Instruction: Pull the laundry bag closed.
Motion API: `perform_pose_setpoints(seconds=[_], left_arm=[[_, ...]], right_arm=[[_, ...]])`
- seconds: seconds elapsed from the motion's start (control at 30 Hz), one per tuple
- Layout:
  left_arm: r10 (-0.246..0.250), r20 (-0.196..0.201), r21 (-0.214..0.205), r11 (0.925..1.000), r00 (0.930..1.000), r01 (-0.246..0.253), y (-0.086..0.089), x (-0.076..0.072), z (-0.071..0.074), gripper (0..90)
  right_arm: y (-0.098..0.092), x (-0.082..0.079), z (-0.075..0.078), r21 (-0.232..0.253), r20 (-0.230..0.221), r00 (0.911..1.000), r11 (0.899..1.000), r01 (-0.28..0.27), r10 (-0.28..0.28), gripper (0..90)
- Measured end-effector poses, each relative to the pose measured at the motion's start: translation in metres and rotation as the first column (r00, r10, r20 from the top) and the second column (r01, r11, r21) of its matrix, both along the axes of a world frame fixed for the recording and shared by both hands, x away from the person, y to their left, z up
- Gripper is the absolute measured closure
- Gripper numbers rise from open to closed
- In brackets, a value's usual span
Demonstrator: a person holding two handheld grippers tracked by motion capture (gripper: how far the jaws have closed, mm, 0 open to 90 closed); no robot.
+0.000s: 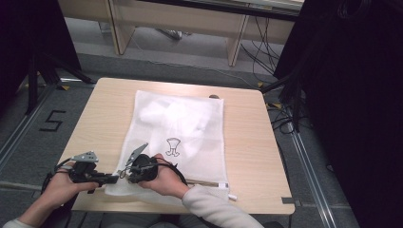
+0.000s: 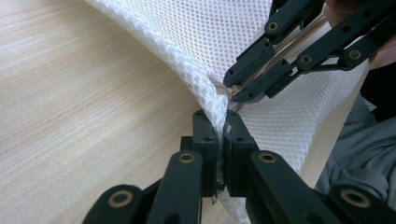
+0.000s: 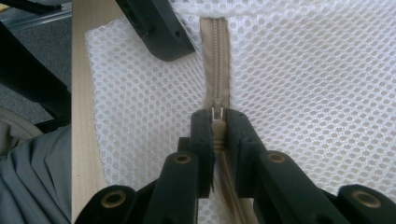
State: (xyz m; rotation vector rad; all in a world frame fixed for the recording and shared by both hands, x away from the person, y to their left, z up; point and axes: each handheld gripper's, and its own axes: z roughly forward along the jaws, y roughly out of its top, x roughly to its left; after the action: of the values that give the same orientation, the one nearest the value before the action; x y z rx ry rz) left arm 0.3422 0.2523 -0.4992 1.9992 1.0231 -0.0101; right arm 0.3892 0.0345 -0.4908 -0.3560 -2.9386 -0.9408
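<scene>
A white mesh laundry bag (image 1: pixel 176 128) lies flat on the wooden table (image 1: pixel 95 118), with something white inside and a small printed mark (image 1: pixel 173 146). A beige zipper (image 3: pixel 215 56) runs along its near edge. At the bag's near left corner my left gripper (image 2: pixel 220 126) is shut on the mesh edge (image 2: pixel 205 84). It appears in the high view as the left gripper (image 1: pixel 114 178). My right gripper (image 3: pixel 218 119) is shut on the zipper pull (image 3: pixel 217 127), right beside the left one. From above, the right gripper (image 1: pixel 124 175) points left.
The table's near edge runs just under both hands, and a grey sleeve (image 1: pixel 214 209) crosses it. Black stands (image 1: pixel 38 71) and cables (image 1: pixel 285 118) ring the table on the floor. A taped "5" (image 1: pixel 52 121) marks the floor at left. Pale wooden furniture (image 1: pixel 190 23) stands behind.
</scene>
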Motion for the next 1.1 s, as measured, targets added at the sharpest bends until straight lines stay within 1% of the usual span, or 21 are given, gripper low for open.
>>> perform_pose_setpoints(seconds=[0.03,0.07,0.17,0.2,0.23,0.27,0.3,0.37,0.47,0.5,0.57,0.63,0.67,0.7,0.77,0.8,0.93,0.97,1.0,1.07,1.1], left_arm=[[-0.012,-0.007,0.006,0.9999,0.9999,0.012,0.001,0.000,0.001,85.1],[-0.013,-0.016,0.012,0.9998,0.9998,0.013,0.001,0.001,0.001,85.1],[-0.019,-0.009,0.007,0.9998,0.9998,0.019,0.001,0.001,0.001,85.1],[-0.015,-0.007,0.012,0.9998,0.9999,0.015,0.001,0.000,0.001,85.0],[-0.016,-0.005,0.014,0.9998,0.9999,0.016,0.001,0.001,0.001,85.1],[-0.027,-0.007,0.017,0.9995,0.9996,0.027,0.002,0.001,0.002,85.1],[-0.025,-0.005,0.021,0.9995,0.9997,0.025,0.002,0.001,0.002,85.1],[-0.023,-0.003,0.020,0.9995,0.9997,0.023,0.003,0.001,0.002,85.1],[-0.012,0.008,0.037,0.9992,0.9999,0.012,0.002,0.000,0.003,85.0],[-0.001,0.017,0.019,0.9998,0.9999,0.000,0.000,0.000,0.001,85.0],[-0.008,0.019,0.027,0.9996,0.9998,0.008,0.000,0.000,0.001,85.0],[-0.021,0.006,0.043,0.9989,0.9998,0.021,0.001,0.000,0.002,85.0],[-0.011,0.017,0.042,0.9991,0.9998,0.010,-0.001,0.000,0.002,85.1],[-0.004,0.023,0.037,0.9993,0.9997,0.003,-0.001,-0.001,0.001,85.1],[-0.007,0.019,0.039,0.9992,0.9998,0.006,-0.001,0.000,0.002,85.2],[-0.008,0.017,0.041,0.9991,0.9998,0.008,0.000,0.000,0.001,85.3],[-0.009,0.020,0.042,0.9991,0.9998,0.008,0.000,0.000,0.002,85.3],[-0.005,0.020,0.041,0.9991,0.9998,0.004,0.000,0.000,0.002,85.3],[-0.010,0.009,0.056,0.9984,0.9999,0.010,0.001,0.000,0.003,85.3],[-0.014,-0.001,0.044,0.9989,0.9999,0.014,0.001,0.000,0.002,85.3],[-0.015,-0.002,0.044,0.9989,0.9999,0.015,0.001,0.000,0.002,85.3]], right_arm=[[0.000,-0.001,0.001,-0.008,0.013,0.9999,1.000,0.004,-0.004,82.4],[0.000,-0.001,0.001,-0.008,0.013,0.9999,1.000,0.004,-0.004,82.4],[0.000,-0.002,0.002,-0.008,0.002,0.9999,1.000,0.014,-0.014,82.4],[-0.001,-0.001,0.001,-0.004,0.008,1.0000,1.000,0.004,-0.004,82.4],[-0.002,-0.002,0.002,-0.007,0.001,1.0000,1.000,0.009,-0.009,82.4],[-0.002,-0.002,0.002,-0.007,0.001,1.0000,1.000,0.009,-0.009,82.4],[-0.003,-0.002,0.002,-0.015,0.009,0.9999,1.000,0.006,-0.006,82.4],[-0.006,-0.001,0.001,-0.018,0.011,0.9999,1.000,0.005,-0.005,82.4],[-0.009,-0.002,0.000,-0.025,0.006,0.9999,1.000,0.012,-0.012,82.4],[-0.010,-0.002,0.000,-0.024,0.005,0.9999,1.000,0.015,-0.014,82.4],[-0.010,-0.002,0.001,-0.024,0.006,0.9999,1.000,0.012,-0.012,82.4],[-0.011,-0.003,0.001,-0.021,0.001,1.0000,1.000,0.009,-0.009,82.4],[-0.011,-0.003,0.001,-0.026,-0.005,0.9999,1.000,0.015,-0.015,82.4],[-0.011,-0.004,0.002,-0.038,0.003,0.9999,0.999,0.017,-0.017,82.4],[-0.011,-0.005,0.002,-0.052,0.006,0.9998,0.998,0.020,-0.020,82.4],[-0.012,-0.005,0.001,-0.049,0.010,0.9999,0.999,0.012,-0.011,82.4],[-0.014,-0.006,0.003,-0.057,0.005,0.9997,0.998,0.022,-0.022,82.4],[-0.014,-0.005,0.003,-0.057,0.012,0.9997,0.998,0.020,-0.019,82.4],[-0.015,-0.006,0.003,-0.059,0.009,0.9996,0.998,0.028,-0.028,82.4],[-0.017,-0.006,0.003,-0.065,0.004,0.9996,0.997,0.030,-0.030,82.4],[-0.018,-0.006,0.003,-0.070,0.011,0.9996,0.997,0.028,-0.028,82.4]])
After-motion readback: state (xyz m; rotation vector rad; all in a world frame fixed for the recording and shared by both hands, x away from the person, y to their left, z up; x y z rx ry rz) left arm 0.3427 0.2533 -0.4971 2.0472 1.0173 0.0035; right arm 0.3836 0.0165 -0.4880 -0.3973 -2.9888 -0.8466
